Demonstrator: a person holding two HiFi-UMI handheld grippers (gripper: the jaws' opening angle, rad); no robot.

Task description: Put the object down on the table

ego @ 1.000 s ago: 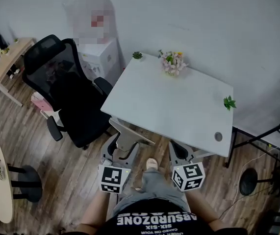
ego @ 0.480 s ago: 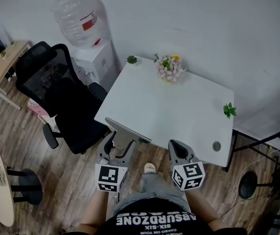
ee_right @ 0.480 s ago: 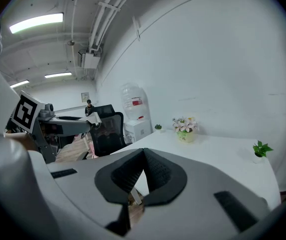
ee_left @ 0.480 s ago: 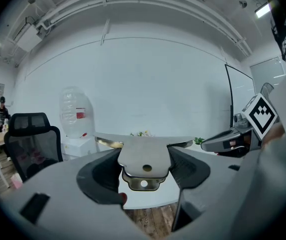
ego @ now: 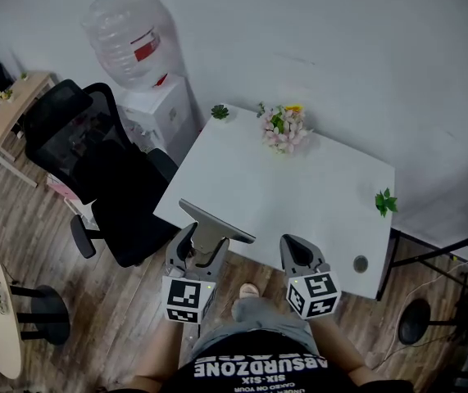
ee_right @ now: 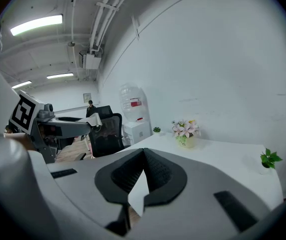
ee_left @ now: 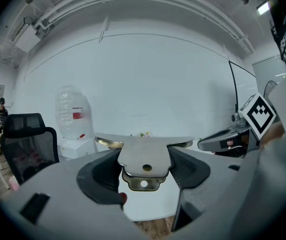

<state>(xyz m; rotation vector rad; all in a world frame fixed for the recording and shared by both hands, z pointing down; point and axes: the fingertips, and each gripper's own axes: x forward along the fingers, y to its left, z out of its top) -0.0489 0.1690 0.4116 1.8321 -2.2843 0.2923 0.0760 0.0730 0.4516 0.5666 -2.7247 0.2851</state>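
Observation:
My left gripper (ego: 202, 247) is shut on a flat grey metal piece (ego: 215, 223), a wide blade with a holed tab. The blade lies level in the air over the near left edge of the white table (ego: 315, 191). In the left gripper view the tab (ee_left: 144, 154) sits clamped between both dark pads (ee_left: 102, 176), and the blade spreads left and right beyond them. My right gripper (ego: 297, 253) hangs at the table's front edge, shut with nothing in it. Its pads (ee_right: 158, 171) meet in the right gripper view.
On the table stand a flower pot (ego: 283, 127) at the back, a tiny plant (ego: 219, 111) at the back left corner and another (ego: 385, 201) at the right edge. A black office chair (ego: 106, 182) and a water dispenser (ego: 147, 76) stand left of the table.
Both grippers have come closer to the table's front edge. The metal piece in the left gripper now reaches over the table's near left edge.

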